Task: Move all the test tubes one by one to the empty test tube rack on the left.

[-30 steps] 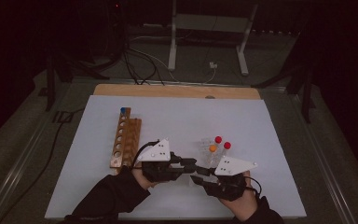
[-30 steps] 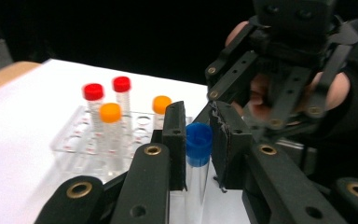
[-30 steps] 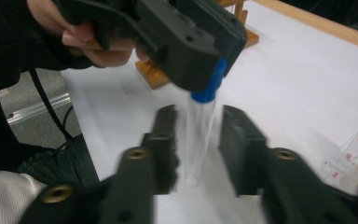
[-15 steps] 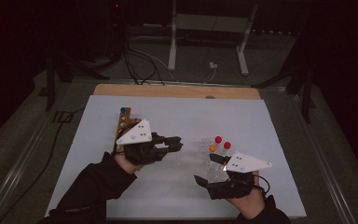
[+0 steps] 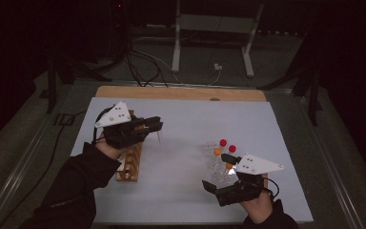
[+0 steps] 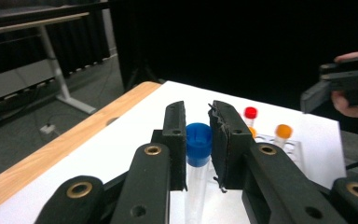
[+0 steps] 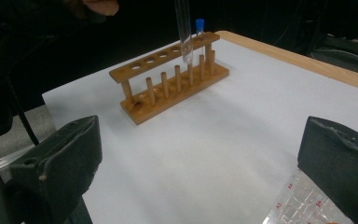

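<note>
Transfer under way: left gripper (image 5: 153,125), clamped on a blue-capped test tube (image 6: 197,154), has swung from frame centre toward the wooden rack (image 5: 129,160) at left, while right gripper (image 5: 214,187) gapes wide, empty, lower right.

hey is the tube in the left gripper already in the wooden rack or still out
Out. The left gripper holds the blue-capped tube upright, its bottom above the wooden rack.

The right gripper (image 7: 200,172) has its jaws spread wide over the white table (image 7: 242,116). Toward the far edge stands a wooden rack (image 7: 172,81), a blue-capped tube (image 7: 199,29) in its end hole. A clear tube (image 7: 184,32) hangs upright above the rack, and a clear plastic rack (image 7: 303,205) lies by one jaw.
</note>
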The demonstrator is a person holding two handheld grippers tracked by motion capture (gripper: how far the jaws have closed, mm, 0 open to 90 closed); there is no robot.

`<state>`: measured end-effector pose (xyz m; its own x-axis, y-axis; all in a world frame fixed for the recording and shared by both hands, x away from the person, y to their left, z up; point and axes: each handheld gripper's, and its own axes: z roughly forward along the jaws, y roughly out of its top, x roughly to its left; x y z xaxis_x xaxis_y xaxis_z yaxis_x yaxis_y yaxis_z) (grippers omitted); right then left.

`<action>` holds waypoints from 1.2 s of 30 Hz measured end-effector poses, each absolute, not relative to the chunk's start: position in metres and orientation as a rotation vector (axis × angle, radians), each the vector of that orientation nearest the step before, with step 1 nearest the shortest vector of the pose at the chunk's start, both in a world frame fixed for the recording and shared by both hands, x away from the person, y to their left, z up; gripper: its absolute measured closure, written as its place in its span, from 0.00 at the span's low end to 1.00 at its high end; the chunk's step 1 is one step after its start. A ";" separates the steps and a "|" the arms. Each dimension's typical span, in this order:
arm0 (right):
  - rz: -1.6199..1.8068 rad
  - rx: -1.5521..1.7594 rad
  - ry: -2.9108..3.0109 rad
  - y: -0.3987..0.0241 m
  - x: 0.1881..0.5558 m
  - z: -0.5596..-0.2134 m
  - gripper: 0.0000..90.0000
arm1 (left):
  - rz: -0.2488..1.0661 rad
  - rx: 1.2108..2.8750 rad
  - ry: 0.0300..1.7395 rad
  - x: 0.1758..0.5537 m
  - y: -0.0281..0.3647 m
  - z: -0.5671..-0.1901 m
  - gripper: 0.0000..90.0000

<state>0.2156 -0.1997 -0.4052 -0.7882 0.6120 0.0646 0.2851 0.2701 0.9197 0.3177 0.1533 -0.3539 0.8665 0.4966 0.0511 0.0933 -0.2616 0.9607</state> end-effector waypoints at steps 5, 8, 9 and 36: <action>1.534 0.819 2.238 -0.200 0.215 -0.405 0.00 | 0.456 1.818 0.503 0.327 0.172 -0.352 0.87; 1.536 0.815 2.252 -0.200 0.215 -0.406 0.00 | 0.487 1.812 0.531 0.330 0.184 -0.351 0.87; 1.537 0.813 2.251 -0.199 0.215 -0.406 0.00 | 0.492 1.805 0.542 0.332 0.188 -0.350 0.87; 1.578 0.781 2.256 -0.200 0.213 -0.405 0.00 | 0.626 1.773 0.802 0.381 0.240 -0.380 0.87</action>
<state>0.2133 -0.2003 -0.4046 -0.8150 0.5743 0.0774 0.2696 0.2576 0.9279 0.3806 0.2397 -0.3802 0.6393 0.7681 0.0376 0.2230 -0.2320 0.9468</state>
